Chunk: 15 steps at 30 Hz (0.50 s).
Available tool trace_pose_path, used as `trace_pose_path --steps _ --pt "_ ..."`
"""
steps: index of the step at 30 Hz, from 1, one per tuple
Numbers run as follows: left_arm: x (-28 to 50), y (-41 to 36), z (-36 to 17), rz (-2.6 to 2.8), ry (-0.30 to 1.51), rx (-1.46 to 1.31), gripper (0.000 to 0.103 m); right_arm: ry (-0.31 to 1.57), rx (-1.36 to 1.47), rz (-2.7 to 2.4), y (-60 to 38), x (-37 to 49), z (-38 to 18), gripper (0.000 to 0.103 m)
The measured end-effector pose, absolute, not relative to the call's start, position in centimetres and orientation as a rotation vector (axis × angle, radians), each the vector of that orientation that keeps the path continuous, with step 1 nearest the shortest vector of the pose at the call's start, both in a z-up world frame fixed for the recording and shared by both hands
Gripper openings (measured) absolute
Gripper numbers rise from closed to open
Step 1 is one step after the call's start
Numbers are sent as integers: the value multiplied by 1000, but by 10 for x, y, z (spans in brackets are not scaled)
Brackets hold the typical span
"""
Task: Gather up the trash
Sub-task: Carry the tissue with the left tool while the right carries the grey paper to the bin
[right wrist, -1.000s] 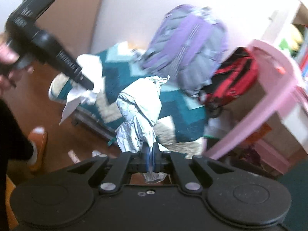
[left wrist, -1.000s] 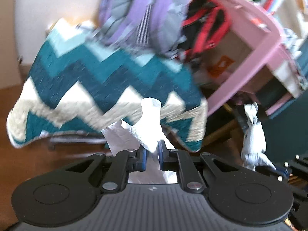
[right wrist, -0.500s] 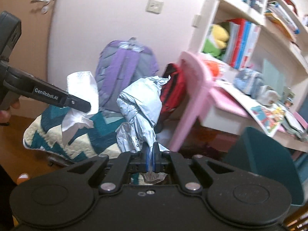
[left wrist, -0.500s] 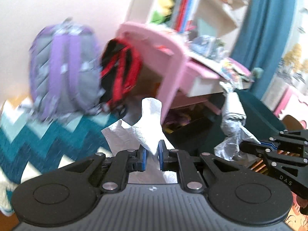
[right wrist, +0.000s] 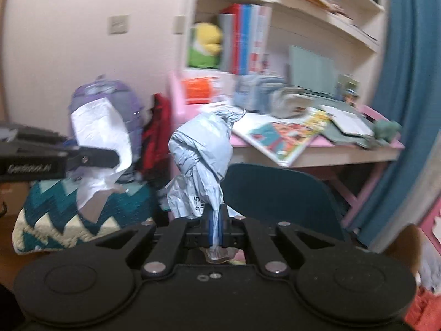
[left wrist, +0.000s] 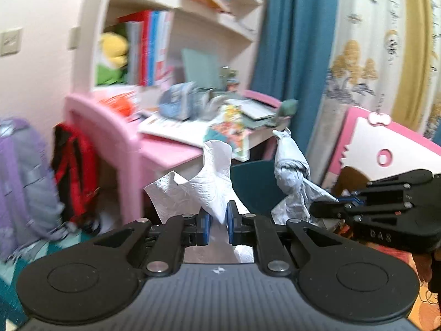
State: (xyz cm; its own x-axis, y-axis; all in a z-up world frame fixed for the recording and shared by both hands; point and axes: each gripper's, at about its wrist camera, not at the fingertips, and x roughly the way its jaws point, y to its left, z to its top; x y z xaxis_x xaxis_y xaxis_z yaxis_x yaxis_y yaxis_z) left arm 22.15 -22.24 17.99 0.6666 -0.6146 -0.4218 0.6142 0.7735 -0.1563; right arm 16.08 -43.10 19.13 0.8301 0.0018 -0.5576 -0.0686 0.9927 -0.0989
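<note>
Both pieces of trash have been lifted from blanket level to desk height: the white tissue (left wrist: 205, 184) is pinched in the closed left gripper (left wrist: 216, 223), the grey wrapper (right wrist: 202, 165) in the closed right gripper (right wrist: 216, 224), with the dark teal bin (right wrist: 275, 195) at one o'clock, so dropping is judged next.

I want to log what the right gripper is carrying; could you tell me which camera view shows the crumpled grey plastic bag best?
The right wrist view: the grey plastic bag rises centre frame, pinched in the right gripper, print visible. In the left wrist view it appears smaller, from the side, right of the white tissue.
</note>
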Motion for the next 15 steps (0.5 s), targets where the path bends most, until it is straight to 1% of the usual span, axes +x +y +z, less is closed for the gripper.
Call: trace_pose_path --steps 5,15 --pt "226 -278 196 -777 470 23 12 599 -73 -55 -477 169 200 2" --pt "241 -373 195 -876 500 54 12 687 -2 -153 -538 201 173 2"
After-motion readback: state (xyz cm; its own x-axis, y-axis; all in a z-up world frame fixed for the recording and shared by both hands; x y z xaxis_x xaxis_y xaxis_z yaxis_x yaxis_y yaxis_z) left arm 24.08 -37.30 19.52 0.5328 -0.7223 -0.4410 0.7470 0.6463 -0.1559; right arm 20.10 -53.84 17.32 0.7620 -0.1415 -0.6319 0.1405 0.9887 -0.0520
